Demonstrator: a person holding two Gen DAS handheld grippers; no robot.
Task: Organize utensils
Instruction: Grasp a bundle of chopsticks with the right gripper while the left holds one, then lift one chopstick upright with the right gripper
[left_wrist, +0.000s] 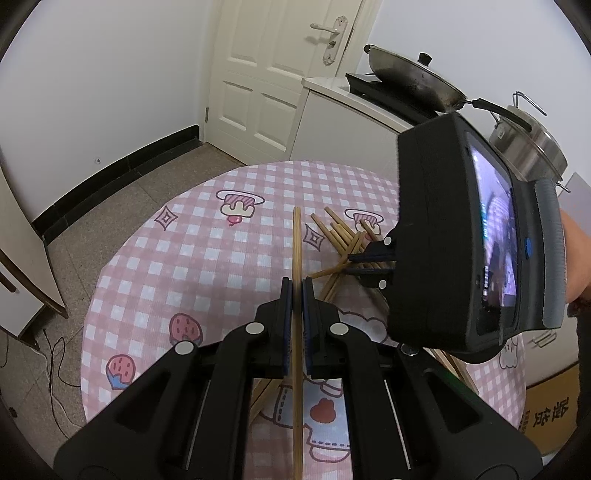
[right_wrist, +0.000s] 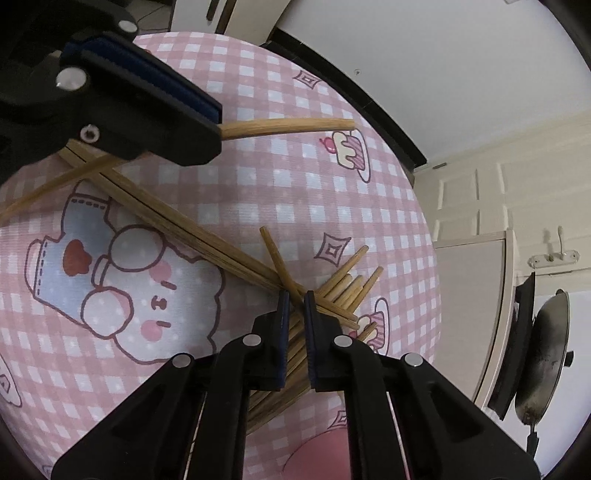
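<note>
A round table under a pink checked cloth (left_wrist: 184, 258) carries a loose pile of wooden chopsticks (left_wrist: 334, 232). My left gripper (left_wrist: 297, 286) is shut on a pair of chopsticks (left_wrist: 296, 240) that stick straight out ahead. The right wrist view shows that left gripper (right_wrist: 218, 125) at the upper left, with the held chopsticks (right_wrist: 288, 125) jutting right. My right gripper (right_wrist: 295, 301) is down in the pile (right_wrist: 347, 288), shut on one chopstick (right_wrist: 275, 254) that rises between its pads. From the left wrist view the right gripper (left_wrist: 349, 264) reaches in from the right.
A long bundle of chopsticks (right_wrist: 166, 218) lies slanted across the cloth (right_wrist: 258, 184). Behind the table are a white counter with a lidded wok (left_wrist: 413, 77) and a steel pot (left_wrist: 528, 147). A white door (left_wrist: 273, 74), a cardboard box (left_wrist: 550, 406) and floor cables (left_wrist: 55, 362) surround it.
</note>
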